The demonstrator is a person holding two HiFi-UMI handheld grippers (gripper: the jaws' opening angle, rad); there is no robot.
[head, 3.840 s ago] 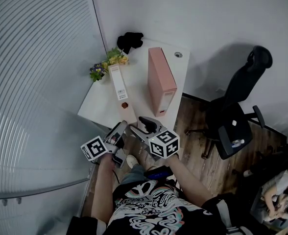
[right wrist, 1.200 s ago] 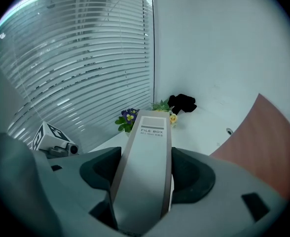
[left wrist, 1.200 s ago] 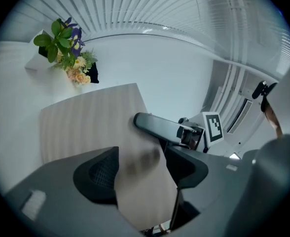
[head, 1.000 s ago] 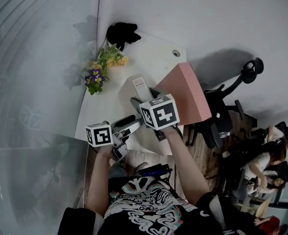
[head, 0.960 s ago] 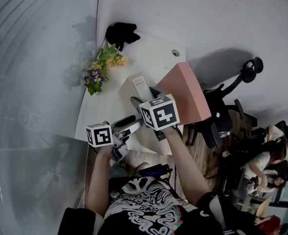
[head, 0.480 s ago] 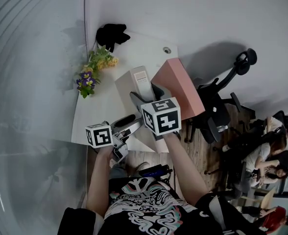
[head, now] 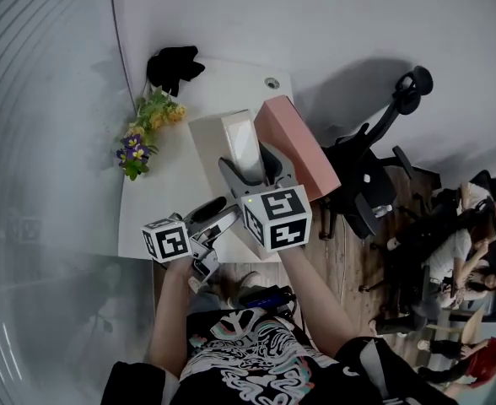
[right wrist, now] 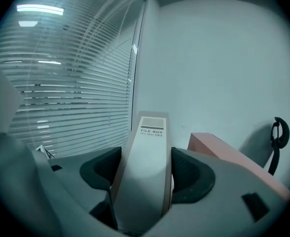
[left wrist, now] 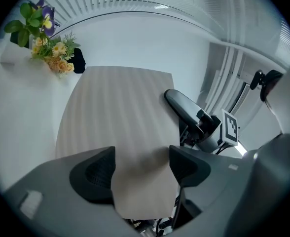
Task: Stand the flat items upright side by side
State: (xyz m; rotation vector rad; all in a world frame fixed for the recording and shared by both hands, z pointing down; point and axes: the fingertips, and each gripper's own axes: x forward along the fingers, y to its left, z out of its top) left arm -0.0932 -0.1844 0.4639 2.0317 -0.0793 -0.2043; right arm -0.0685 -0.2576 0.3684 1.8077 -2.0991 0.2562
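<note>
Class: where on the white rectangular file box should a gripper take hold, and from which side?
Clamp the white rectangular file box across its narrow labelled spine, from the person's side, as the right gripper does. The spine fits between the jaws; the broad faces look too wide, and the pink file box crowds one.

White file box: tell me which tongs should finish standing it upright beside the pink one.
Right. The right tongs clamp the white file box by its spine, beside the pink file box. The left tongs have just been opening, that box's edge loose between them.
</note>
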